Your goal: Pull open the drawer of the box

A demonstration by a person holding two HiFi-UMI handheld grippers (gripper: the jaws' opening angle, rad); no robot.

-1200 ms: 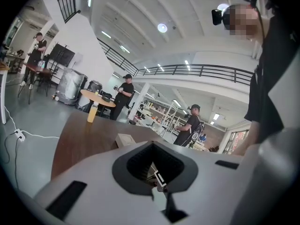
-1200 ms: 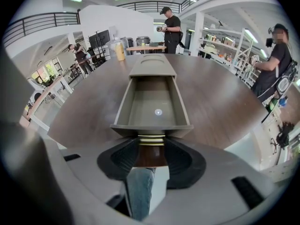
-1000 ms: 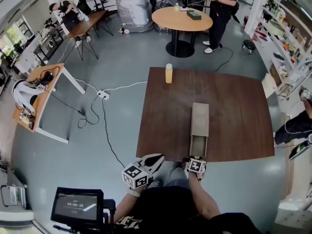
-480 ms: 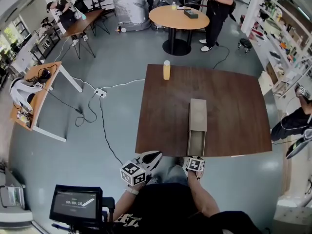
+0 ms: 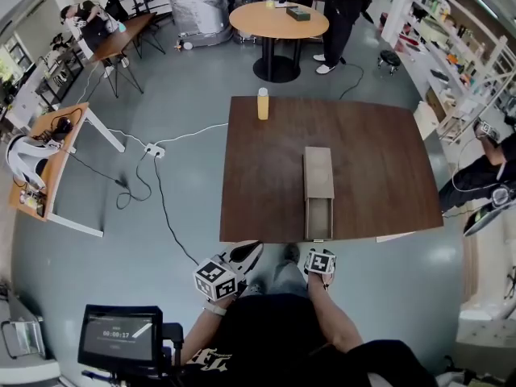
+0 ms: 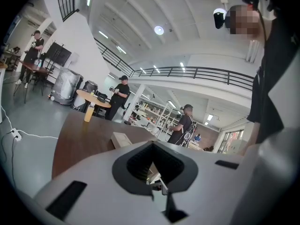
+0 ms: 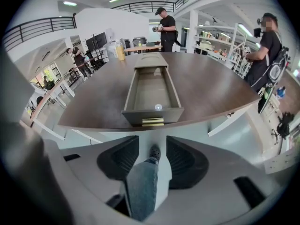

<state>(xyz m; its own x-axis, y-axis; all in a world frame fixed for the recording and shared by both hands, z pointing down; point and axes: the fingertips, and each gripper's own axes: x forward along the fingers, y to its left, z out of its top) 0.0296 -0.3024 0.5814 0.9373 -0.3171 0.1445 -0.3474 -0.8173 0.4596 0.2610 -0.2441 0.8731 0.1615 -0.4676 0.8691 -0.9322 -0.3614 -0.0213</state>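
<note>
The long grey-brown box (image 5: 318,172) lies on the dark wooden table (image 5: 379,160), and its drawer (image 5: 317,216) stands pulled out to the table's near edge. In the right gripper view the drawer (image 7: 152,90) is seen from the front, with a small white ball (image 7: 158,107) inside and a brass handle (image 7: 153,122) on its face. My right gripper (image 5: 320,262) (image 7: 152,144) hangs open a short way off that handle, with only my leg and shoe behind its gap. My left gripper (image 5: 242,260) (image 6: 152,146) is shut on nothing, off the table's near left side. The box (image 6: 123,138) shows beyond it.
A yellow bottle (image 5: 262,103) stands at the table's far edge. Behind it are a round table (image 5: 278,18) and a standing person (image 5: 339,6); another person (image 5: 484,176) is at the right. A cable and power strip (image 5: 153,149) lie on the floor at left, a monitor (image 5: 117,337) below.
Both grippers have drawn back from the table's near edge toward my body. The gap between the right gripper and the drawer front has grown. The drawer stays out.
</note>
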